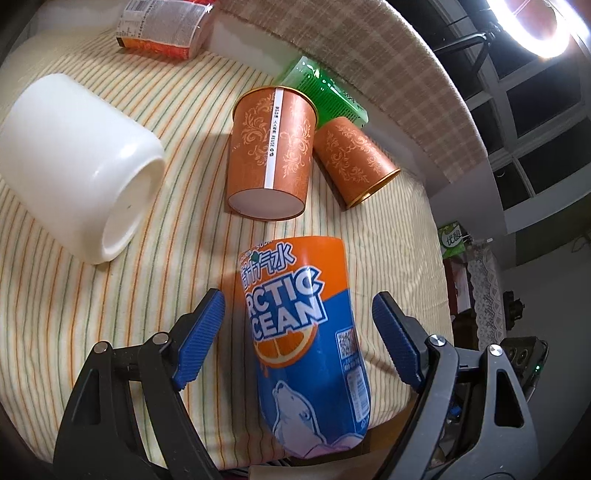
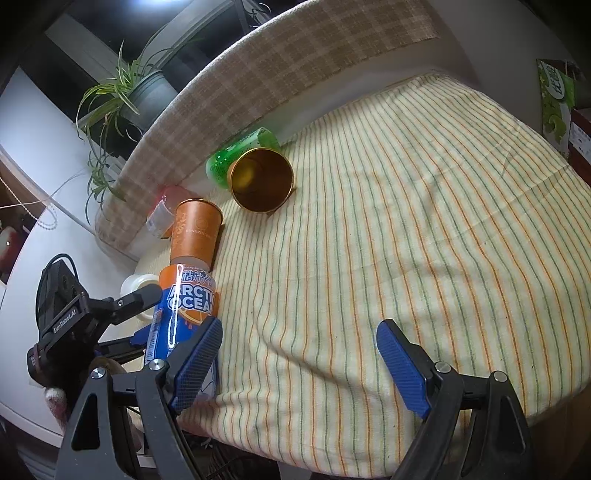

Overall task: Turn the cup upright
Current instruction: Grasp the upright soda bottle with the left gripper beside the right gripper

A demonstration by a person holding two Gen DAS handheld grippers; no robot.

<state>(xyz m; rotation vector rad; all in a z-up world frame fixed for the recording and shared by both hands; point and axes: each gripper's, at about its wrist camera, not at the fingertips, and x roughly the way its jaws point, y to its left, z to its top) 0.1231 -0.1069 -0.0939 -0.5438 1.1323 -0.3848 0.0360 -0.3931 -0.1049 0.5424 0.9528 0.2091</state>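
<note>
The left gripper has its blue fingers spread wide, one on each side of the Arctic Ocean cup, with a gap on both sides and no pad touching it. That cup, orange above and blue below with a polar bear printed on it, lies on the striped cloth near the worktop's front edge; its long axis runs roughly along the fingers, away from the camera. Which end is the mouth cannot be told from here.

The right gripper is also wide open and holds nothing, with only striped cloth between its fingers. In its view the same cup sits at the left, beside the left gripper's black frame.

Just beyond the Arctic Ocean cup is a patterned orange cup, its flat white base towards the left camera. A second patterned orange cup lies on its side beside it, almost touching, gold-rimmed mouth pointing right and forward; the right view looks straight into its golden inside. Behind these two lies one green bottle. To the left rests one large white container, tipped over. At the far back is a labelled packet. That makes three printed cups in all.
</note>
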